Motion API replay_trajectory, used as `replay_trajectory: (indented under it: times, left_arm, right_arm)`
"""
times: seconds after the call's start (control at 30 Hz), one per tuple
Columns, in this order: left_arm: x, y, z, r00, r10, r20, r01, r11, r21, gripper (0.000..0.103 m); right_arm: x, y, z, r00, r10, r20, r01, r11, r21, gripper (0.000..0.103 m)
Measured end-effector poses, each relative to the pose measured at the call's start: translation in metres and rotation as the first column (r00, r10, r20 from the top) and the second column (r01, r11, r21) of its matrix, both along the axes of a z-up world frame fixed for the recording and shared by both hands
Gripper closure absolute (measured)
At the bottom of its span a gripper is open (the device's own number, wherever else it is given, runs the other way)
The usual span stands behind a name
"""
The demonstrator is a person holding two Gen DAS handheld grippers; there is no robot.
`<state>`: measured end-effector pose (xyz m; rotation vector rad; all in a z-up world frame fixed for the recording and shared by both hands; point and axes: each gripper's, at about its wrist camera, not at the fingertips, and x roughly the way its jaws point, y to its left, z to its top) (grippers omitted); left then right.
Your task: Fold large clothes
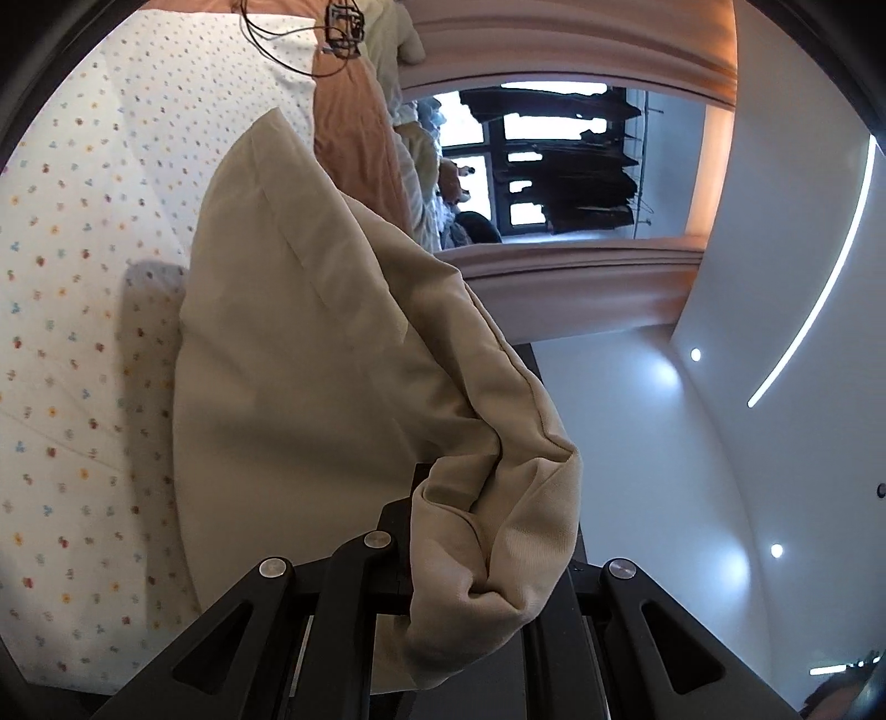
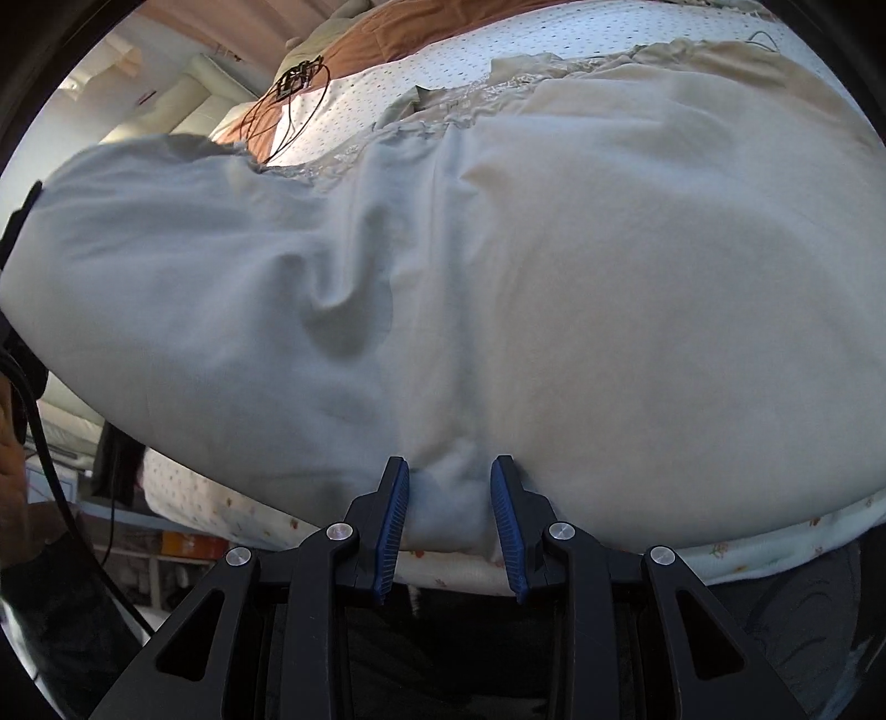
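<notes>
Gripping a bunched corner of the large beige cotton garment (image 1: 310, 354), the left claw (image 1: 487, 559) holds that end lifted above the flower-dotted white bedsheet (image 1: 72, 266). The right claw (image 2: 449, 501) pinches the near hem with its blue pads (image 2: 390, 531) partly apart. The cloth spreads away from both claws; the lifted end likely folds across.

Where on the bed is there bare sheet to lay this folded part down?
Bare floral sheet lies left of the beige garment, up to the orange blanket. The far corner, with black cables, is crowded. The garment covers most of the near mattress.
</notes>
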<state>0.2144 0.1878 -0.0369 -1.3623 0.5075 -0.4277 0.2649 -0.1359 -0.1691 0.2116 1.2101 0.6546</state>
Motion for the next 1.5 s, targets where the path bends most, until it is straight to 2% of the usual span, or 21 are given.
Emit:
replay_trajectory:
  times: [0.17,0.4,0.67,0.87,1.07,1.1,1.37,1.43,1.5]
  left_arm:
    - [0.031,-0.027,0.022,0.998,-0.056,0.019,0.055,0.998,0.031,0.094]
    - [0.078,-0.069,0.039,0.991,-0.136,0.008,0.135,0.989,0.063,0.094]
    - [0.144,-0.130,0.032,0.974,-0.223,-0.043,0.226,0.971,0.072,0.094]
    - [0.180,-0.193,0.018,0.944,-0.319,-0.079,0.325,0.943,0.076,0.094]
    - [0.199,-0.259,0.007,0.898,-0.422,-0.123,0.436,0.892,0.120,0.094]
    - [0.199,-0.273,0.001,0.896,-0.432,-0.104,0.443,0.887,0.130,0.094]
    - [0.199,-0.357,-0.038,0.816,-0.533,-0.225,0.573,0.798,0.187,0.094]
    - [0.195,-0.375,-0.049,0.791,-0.560,-0.247,0.608,0.766,0.209,0.094]
    - [0.190,-0.392,-0.060,0.752,-0.590,-0.295,0.656,0.714,0.243,0.094]
  right_arm:
    - [0.001,-0.022,0.015,1.000,-0.018,0.025,0.016,0.998,0.068,0.071]
    - [0.010,-0.079,0.029,0.991,-0.127,0.041,0.121,0.985,0.126,0.071]
    - [0.019,-0.155,0.031,0.958,-0.285,0.030,0.276,0.945,0.176,0.071]
    - [0.019,-0.208,0.031,0.925,-0.379,0.023,0.368,0.910,0.189,0.071]
    - [0.011,-0.255,0.030,0.888,-0.461,0.012,0.448,0.869,0.212,0.071]
    - [0.014,-0.260,0.028,0.882,-0.472,0.007,0.459,0.862,0.216,0.071]
    - [0.002,-0.315,0.018,0.821,-0.570,-0.030,0.561,0.796,0.226,0.071]
    - [0.001,-0.326,0.016,0.810,-0.585,-0.035,0.577,0.786,0.224,0.071]
    - [-0.003,-0.333,0.014,0.802,-0.596,-0.040,0.589,0.777,0.224,0.071]
